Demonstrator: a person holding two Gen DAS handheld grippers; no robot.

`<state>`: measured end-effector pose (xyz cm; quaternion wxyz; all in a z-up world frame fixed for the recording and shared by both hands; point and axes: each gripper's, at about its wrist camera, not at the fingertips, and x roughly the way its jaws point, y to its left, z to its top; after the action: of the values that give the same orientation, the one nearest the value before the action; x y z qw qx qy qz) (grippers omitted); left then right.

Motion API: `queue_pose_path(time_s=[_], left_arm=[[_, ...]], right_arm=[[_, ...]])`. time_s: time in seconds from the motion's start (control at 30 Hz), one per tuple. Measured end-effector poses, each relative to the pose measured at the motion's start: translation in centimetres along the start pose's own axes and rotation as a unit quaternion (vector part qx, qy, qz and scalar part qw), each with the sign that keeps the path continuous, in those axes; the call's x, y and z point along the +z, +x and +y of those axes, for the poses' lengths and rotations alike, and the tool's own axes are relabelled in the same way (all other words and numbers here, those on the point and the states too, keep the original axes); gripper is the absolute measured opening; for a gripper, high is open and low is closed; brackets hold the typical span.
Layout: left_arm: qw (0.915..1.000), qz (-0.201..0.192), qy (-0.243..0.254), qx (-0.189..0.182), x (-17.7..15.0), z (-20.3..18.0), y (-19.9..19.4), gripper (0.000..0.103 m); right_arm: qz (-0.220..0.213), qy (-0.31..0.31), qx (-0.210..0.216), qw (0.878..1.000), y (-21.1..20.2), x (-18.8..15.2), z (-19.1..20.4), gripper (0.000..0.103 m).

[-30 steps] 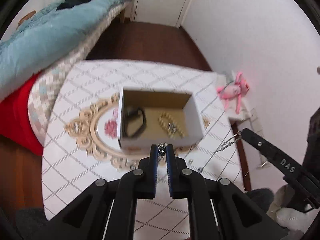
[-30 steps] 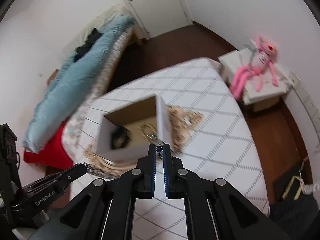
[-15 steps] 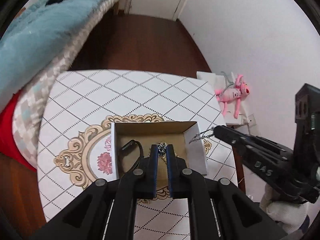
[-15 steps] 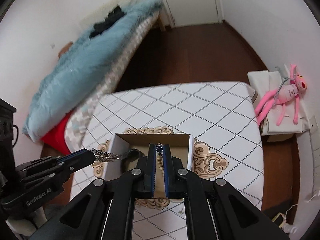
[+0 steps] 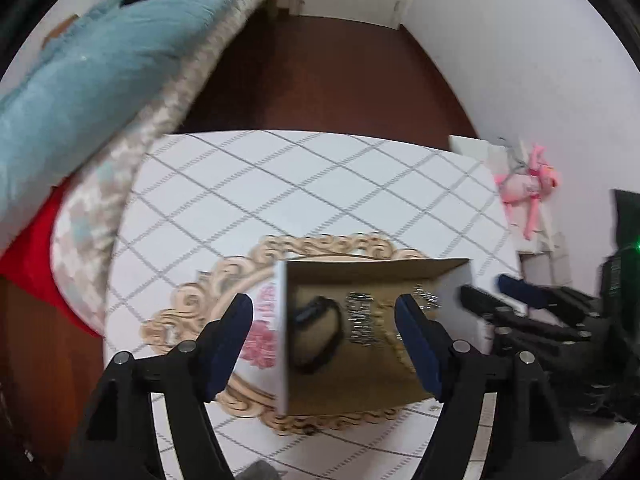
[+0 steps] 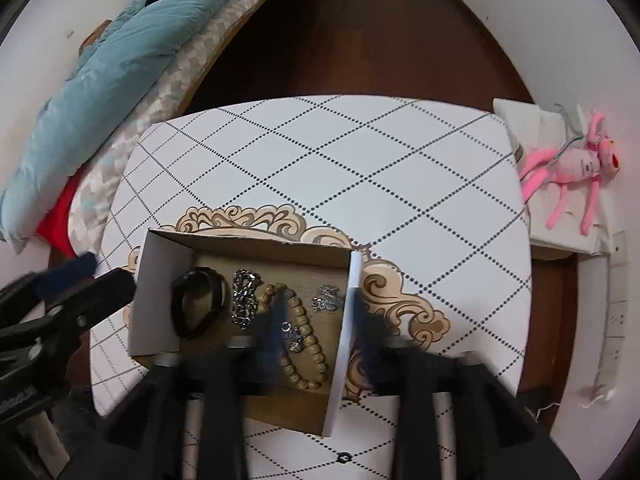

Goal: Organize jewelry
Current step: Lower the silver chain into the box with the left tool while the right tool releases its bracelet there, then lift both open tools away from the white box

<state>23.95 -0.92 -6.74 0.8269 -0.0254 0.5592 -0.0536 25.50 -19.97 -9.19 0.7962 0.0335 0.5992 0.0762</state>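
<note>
The quilted white surface carries an open cardboard box at its near edge, set where both grippers reach it. Left gripper and right gripper hover above it, fingers wide and empty (likely just released). Inside lie a black bangle, wooden beads and silver chain, loosely side by side.

A bedroom in someone's home.
A bed with a teal quilt is lying along the wall beside a white patterned table (dark wood floor is showing beyond), and a pink plush toy is sprawling nearby.
</note>
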Motion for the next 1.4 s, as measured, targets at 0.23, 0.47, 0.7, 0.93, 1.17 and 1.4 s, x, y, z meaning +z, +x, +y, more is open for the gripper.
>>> queue_pose_path(time_s=[0.23,0.47,0.7,0.93,1.17,1.4], left_arm=[[0.9976,-0.023,0.003,0.065,-2.1,1.7,0.3,0.101],[0.9966,-0.024,0.000,0.079,-4.9,1.9,1.2,0.103],[0.9961,-0.031,-0.008,0.082,-6.5,2.0,0.6,0.103],[0.9945,-0.056,0.003,0.089,-7.8,1.3,-1.5,0.103],[0.9927,-0.086,0.008,0.084,-9.4,0.6,-4.3,0.103],[0.9918,-0.111,0.010,0.063,-10.8,-0.3,-7.5,0.103]], right_arm=[[-0.028,0.000,-0.057,0.998,-1.5,-1.8,0.0,0.094],[-0.036,0.008,-0.104,0.994,-0.9,-6.0,0.7,0.103],[-0.052,0.034,-0.102,0.993,-1.0,-8.4,0.8,0.103],[-0.074,0.038,-0.100,0.991,-2.6,-9.5,1.5,0.103],[-0.117,0.047,-0.109,0.986,-6.0,-11.3,2.0,0.103],[-0.161,0.053,-0.120,0.978,-10.2,-13.4,1.7,0.103]])
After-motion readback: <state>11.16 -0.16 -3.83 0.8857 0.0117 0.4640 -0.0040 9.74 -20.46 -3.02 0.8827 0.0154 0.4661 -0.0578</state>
